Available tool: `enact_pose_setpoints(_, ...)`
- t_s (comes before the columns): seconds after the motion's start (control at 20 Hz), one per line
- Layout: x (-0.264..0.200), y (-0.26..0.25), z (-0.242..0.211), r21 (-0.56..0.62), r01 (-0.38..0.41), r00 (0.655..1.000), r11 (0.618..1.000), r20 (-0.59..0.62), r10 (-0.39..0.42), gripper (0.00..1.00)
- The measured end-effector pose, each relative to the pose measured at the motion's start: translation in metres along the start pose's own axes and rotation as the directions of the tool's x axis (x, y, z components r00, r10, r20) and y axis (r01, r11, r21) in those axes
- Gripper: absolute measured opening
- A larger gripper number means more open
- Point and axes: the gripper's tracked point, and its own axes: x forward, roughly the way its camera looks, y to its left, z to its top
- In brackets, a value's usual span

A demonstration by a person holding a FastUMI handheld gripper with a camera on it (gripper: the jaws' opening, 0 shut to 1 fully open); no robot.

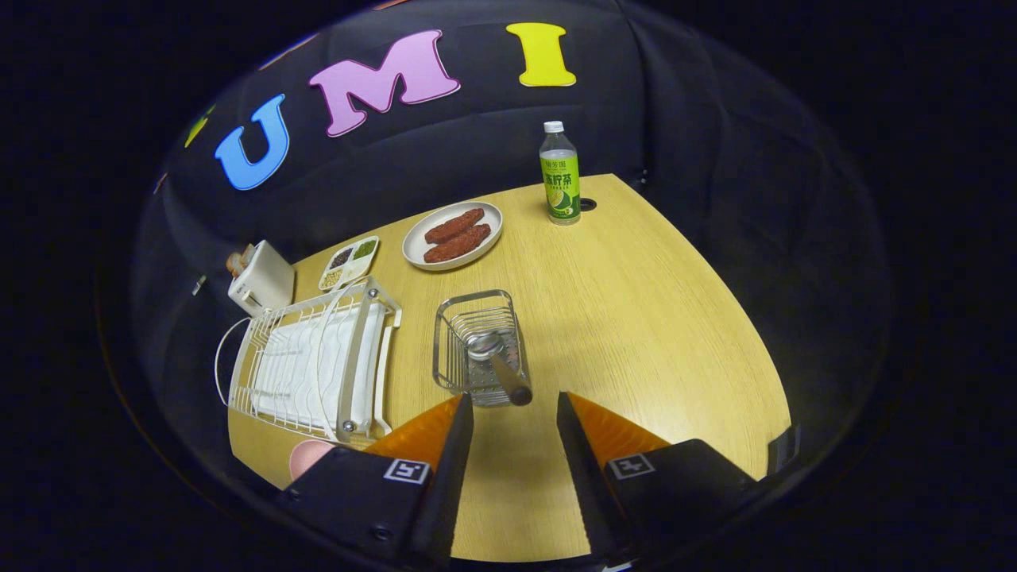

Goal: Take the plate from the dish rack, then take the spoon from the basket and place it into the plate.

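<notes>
Gripper (515, 409): fingers spread apart with nothing between them, hanging over bare tabletop just short of the basket.
Pink piece (308, 457): a small pink rounded shape beside the left finger, at the near corner of the dish rack; possibly the plate, cannot tell.
Spoon (499, 364): lies in the basket, bowl deep inside, handle sticking out over the near rim toward the gap between the fingers.
Basket (475, 349): metal wire, just ahead of the fingertips, standing on the table.
Dish rack (314, 365): white wire rack, left of the basket and close to it, its near corner beside the left finger.
Toaster (261, 278): white, behind the rack at the table's far left edge.
Sectioned tray (349, 263): holds small portions, beyond the rack.
Oval dish (413, 246): carries two reddish-brown pieces, beyond the basket.
Bottle (559, 175): upright, green label, near the far edge.
Table (651, 318): light wood; right of the basket it lies open out to its curved right edge.
</notes>
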Motion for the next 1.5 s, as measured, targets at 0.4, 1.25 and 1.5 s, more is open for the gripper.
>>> enact_pose_setpoints(0.4, 0.016, 0.005, 0.011, -0.066, -0.041, 0.999, 0.997, -0.016, 0.040, 0.23)
enact_pose_setpoints(1.25, -0.030, 0.035, 0.086, -0.084, -0.019, 0.996, 0.996, 0.090, 0.027, 0.10)
enact_pose_setpoints(1.5, -0.075, 0.067, 0.091, -0.125, -0.048, 0.989, 0.991, 0.136, 0.065, 0.10)
